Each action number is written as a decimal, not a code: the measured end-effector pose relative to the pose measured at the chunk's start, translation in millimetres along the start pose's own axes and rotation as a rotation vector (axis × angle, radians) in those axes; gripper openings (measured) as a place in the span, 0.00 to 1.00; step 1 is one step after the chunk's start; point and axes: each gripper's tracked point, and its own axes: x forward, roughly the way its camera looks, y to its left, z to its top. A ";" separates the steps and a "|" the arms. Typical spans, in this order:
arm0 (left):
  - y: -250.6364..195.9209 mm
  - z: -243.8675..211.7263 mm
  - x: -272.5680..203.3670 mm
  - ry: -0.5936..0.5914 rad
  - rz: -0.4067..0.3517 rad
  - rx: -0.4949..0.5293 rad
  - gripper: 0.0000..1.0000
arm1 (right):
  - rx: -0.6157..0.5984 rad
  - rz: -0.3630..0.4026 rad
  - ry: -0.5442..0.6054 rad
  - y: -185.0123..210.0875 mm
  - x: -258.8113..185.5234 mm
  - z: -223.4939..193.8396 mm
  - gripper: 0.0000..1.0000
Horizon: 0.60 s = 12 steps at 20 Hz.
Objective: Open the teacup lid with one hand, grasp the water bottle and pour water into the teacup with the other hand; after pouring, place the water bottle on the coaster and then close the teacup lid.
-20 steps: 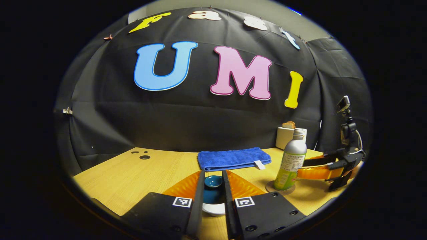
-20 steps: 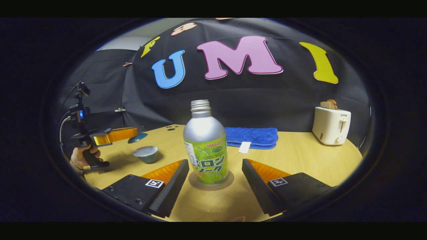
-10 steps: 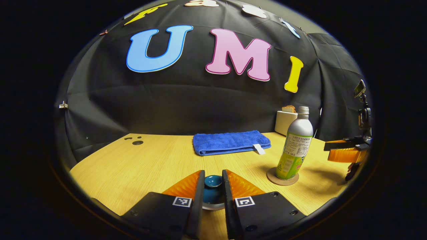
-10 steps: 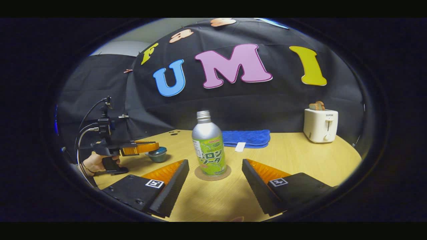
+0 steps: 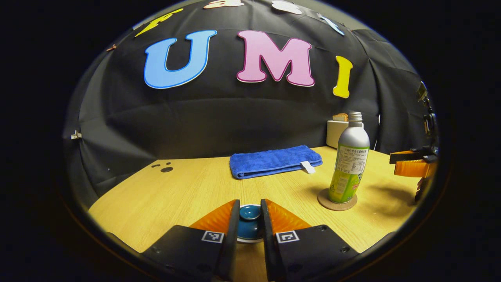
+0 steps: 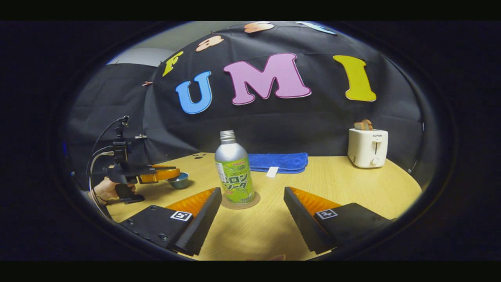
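One water bottle (image 6: 233, 169), at 12 o'clock from the right gripper (image 6: 250, 219); one coaster (image 6: 240, 202) under it. One teacup (image 6: 178, 181), 9 o'clock of the bottle; one lid (image 5: 249, 223) between the left gripper's (image 5: 249, 231) fingers. One blue towel (image 5: 275, 161), 12 o'clock on the table (image 5: 184, 192). One toaster (image 6: 367, 147), at 2 o'clock. Two grippers. One hand (image 6: 105, 190) seen

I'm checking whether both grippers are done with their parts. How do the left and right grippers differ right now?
The left gripper has its fingers nearly together around the teacup lid; the right gripper is spread wide and holds nothing. The left sits right at the teacup; the right is back from the water bottle, which stands on its coaster. Both are over the table.
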 end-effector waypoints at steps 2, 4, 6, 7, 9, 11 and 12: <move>-1.5 -1.6 0.8 0.002 -0.003 0.005 0.35 | 0.000 0.003 -0.003 1.2 -0.8 1.8 0.98; -0.5 -1.4 -1.0 0.005 0.001 0.001 0.53 | -0.006 0.004 -0.008 1.9 -0.9 4.2 0.98; 2.5 4.7 -8.2 -0.022 0.015 -0.015 0.82 | -0.020 -0.001 -0.018 3.2 -4.1 6.8 0.98; 5.2 11.2 -15.2 -0.051 0.032 -0.031 0.96 | -0.023 -0.004 -0.027 5.5 -7.4 8.2 0.98; 5.9 20.2 -28.2 -0.112 0.041 -0.074 0.98 | -0.020 -0.007 -0.044 10.6 -11.9 9.8 0.98; 4.7 25.6 -46.8 -0.161 0.043 -0.105 0.98 | -0.025 -0.011 -0.068 18.2 -17.4 10.4 0.98; 5.0 24.9 -54.7 -0.174 0.046 -0.106 0.98 | -0.040 -0.018 -0.085 21.4 -20.2 11.0 0.98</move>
